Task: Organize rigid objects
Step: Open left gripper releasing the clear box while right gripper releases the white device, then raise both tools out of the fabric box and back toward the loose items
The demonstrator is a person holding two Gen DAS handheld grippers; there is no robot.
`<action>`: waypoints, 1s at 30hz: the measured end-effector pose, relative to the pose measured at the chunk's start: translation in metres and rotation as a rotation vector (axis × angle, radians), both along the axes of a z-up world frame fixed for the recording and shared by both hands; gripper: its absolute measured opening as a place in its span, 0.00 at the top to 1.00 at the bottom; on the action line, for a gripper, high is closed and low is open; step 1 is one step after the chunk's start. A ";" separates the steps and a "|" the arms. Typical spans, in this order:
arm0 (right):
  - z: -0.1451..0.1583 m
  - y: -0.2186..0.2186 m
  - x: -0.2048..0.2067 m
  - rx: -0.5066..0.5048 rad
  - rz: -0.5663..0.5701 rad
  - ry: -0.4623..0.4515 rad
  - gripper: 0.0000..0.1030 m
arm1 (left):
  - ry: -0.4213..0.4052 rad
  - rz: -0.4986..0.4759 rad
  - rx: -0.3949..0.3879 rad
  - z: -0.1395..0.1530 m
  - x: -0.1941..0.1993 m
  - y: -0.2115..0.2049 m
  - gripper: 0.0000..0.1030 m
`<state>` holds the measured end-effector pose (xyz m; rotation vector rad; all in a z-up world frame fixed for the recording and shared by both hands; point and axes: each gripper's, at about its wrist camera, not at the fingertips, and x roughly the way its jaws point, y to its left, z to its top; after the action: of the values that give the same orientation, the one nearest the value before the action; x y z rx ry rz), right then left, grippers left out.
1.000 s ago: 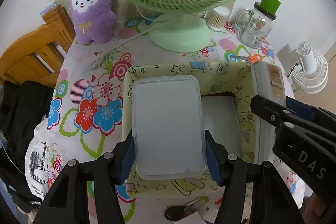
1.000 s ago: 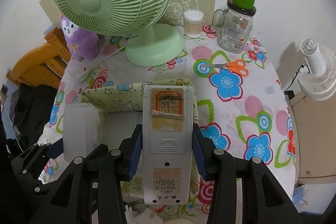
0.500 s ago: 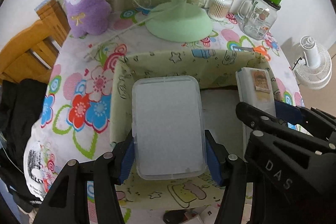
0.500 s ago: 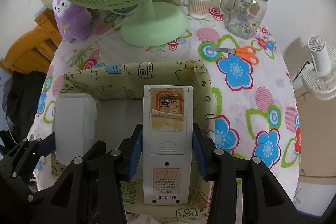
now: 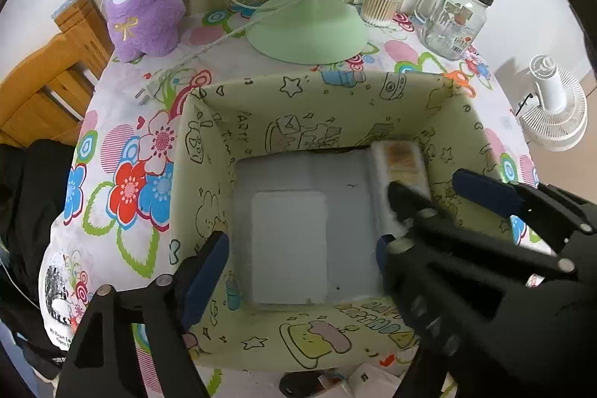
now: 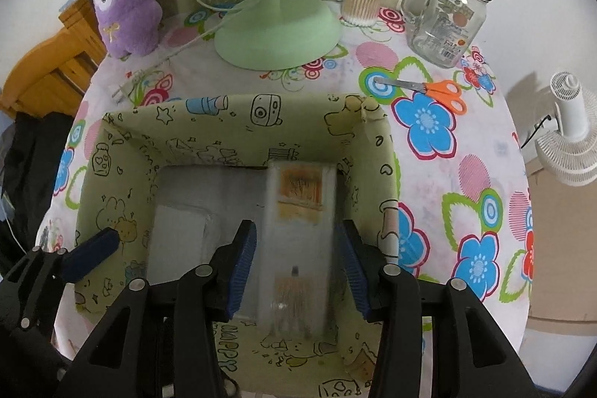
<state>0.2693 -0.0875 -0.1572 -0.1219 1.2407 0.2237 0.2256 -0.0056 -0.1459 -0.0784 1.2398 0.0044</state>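
Both sets of jaws are opening above the cartoon-print box [image 5: 328, 107]. The left gripper [image 5: 298, 260] stands wide, its white plastic case [image 5: 289, 245] lying free on the box floor. The right gripper [image 6: 300, 267] has narrowly parted from the blurred remote control [image 6: 298, 234] at the box's right wall.

Both your grippers are opening: the translucent white plastic case [image 5: 289, 245] and grey remote control [image 6: 298, 234] now lie released in the yellow-green patterned box [image 5: 335, 107].

box [image 5: 328, 99] centre floor free | walls, fan [image 5: 306, 32] probably crowd
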 end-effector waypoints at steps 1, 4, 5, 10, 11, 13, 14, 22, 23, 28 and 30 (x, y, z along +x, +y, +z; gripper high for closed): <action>0.000 0.001 0.000 0.010 0.005 0.002 0.41 | 0.000 0.000 -0.002 0.001 0.000 0.000 0.17; 0.005 0.002 -0.001 0.035 0.002 -0.007 0.33 | -0.008 0.007 -0.008 0.007 -0.001 0.002 0.16; 0.007 0.003 -0.001 0.039 0.002 -0.011 0.29 | -0.013 0.012 -0.002 0.009 -0.002 0.002 0.12; 0.026 0.004 -0.008 0.038 0.000 -0.080 0.12 | -0.045 0.023 0.002 0.023 -0.007 0.006 0.10; 0.029 0.004 -0.009 0.040 0.002 -0.084 0.11 | -0.049 0.022 0.002 0.025 -0.008 0.006 0.10; 0.034 0.004 -0.013 0.047 0.006 -0.088 0.10 | -0.054 0.022 0.002 0.029 -0.011 0.007 0.09; 0.038 0.003 -0.015 0.051 0.004 -0.093 0.09 | -0.058 0.020 0.002 0.031 -0.012 0.007 0.09; 0.058 0.002 -0.035 0.064 0.007 -0.127 0.09 | -0.089 0.006 0.008 0.051 -0.030 0.006 0.08; 0.060 0.002 -0.037 0.065 0.007 -0.131 0.09 | -0.093 0.004 0.009 0.054 -0.033 0.006 0.08; 0.074 0.000 -0.052 0.059 0.000 -0.161 0.09 | -0.118 0.000 0.015 0.066 -0.045 0.005 0.08; 0.079 -0.001 -0.057 0.050 -0.005 -0.172 0.09 | -0.126 -0.001 0.014 0.071 -0.051 0.005 0.08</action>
<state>0.2120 -0.0889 -0.0777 -0.0927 1.0638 0.2346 0.1748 -0.0010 -0.0750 -0.0647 1.1138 0.0076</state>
